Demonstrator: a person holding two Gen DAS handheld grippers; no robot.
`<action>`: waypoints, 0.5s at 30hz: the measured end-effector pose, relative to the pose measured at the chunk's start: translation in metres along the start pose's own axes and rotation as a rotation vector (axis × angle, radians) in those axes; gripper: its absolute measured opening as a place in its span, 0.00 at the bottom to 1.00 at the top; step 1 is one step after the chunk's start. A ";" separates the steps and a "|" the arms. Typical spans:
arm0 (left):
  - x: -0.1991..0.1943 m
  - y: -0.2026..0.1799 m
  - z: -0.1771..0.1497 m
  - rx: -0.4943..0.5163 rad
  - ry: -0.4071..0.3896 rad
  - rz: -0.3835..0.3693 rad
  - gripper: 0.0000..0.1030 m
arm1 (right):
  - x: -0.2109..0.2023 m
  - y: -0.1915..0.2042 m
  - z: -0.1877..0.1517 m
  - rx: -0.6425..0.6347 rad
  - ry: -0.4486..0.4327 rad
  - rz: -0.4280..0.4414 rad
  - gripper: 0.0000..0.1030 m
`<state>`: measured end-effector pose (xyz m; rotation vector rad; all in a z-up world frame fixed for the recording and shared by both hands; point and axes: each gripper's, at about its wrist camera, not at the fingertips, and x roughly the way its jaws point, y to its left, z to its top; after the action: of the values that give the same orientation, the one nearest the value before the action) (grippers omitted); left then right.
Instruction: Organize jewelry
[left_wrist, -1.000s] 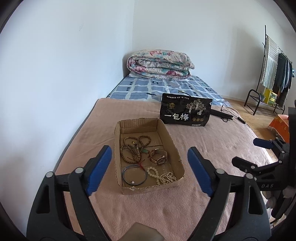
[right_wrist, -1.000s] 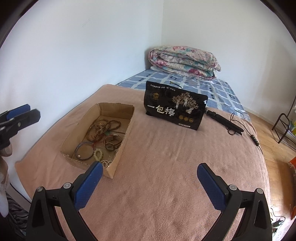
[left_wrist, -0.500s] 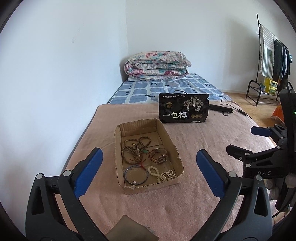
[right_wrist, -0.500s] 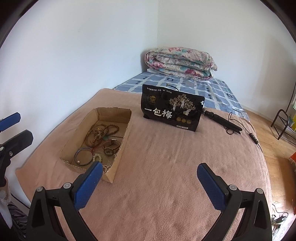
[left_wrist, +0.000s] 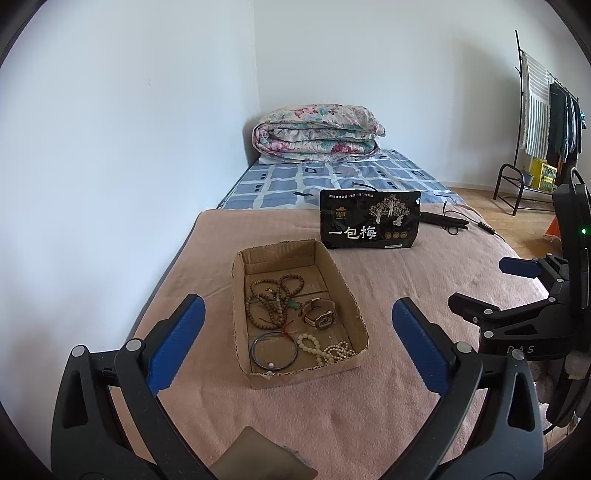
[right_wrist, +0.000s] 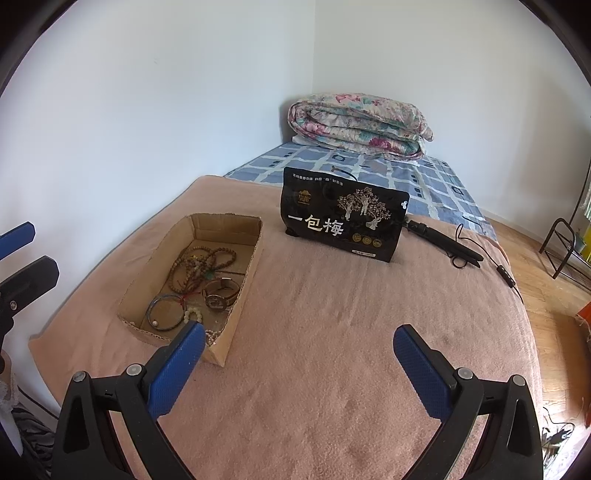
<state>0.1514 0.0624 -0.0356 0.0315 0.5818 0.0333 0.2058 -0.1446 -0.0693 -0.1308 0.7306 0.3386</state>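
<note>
Both hand-held grippers, left (left_wrist: 295, 339) and right (right_wrist: 297, 360), hover spread wide and empty above a pink blanket (right_wrist: 332, 332) on the bed. Beyond the left one, an open cardboard box (left_wrist: 351, 295) holds tangled beads (left_wrist: 271, 301), a watch (left_wrist: 319, 314), a bangle (left_wrist: 274, 349) and pearls (left_wrist: 327, 347). Farther back stands a black pouch (left_wrist: 369, 223). Lifting one strand would likely drag its neighbours.

The left gripper (left_wrist: 295, 332) has drawn back and swung a little, so the box (left_wrist: 354, 317) sits farther off and straighter between its fingers. The right gripper (right_wrist: 299, 360) has shifted nearer the box, perhaps lower; its left finger (right_wrist: 177, 365) now overlaps the box's near corner.
</note>
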 end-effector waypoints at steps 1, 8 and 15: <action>0.000 0.000 0.000 0.000 -0.001 0.000 1.00 | 0.000 0.000 0.000 0.000 0.000 0.001 1.00; -0.001 -0.001 0.001 0.003 0.001 -0.002 1.00 | 0.001 0.000 0.000 0.000 0.002 0.000 1.00; -0.001 -0.001 0.002 0.003 0.000 -0.004 1.00 | 0.002 0.000 -0.001 -0.001 0.000 0.000 1.00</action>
<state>0.1513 0.0614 -0.0336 0.0335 0.5821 0.0290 0.2060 -0.1445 -0.0712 -0.1319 0.7304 0.3389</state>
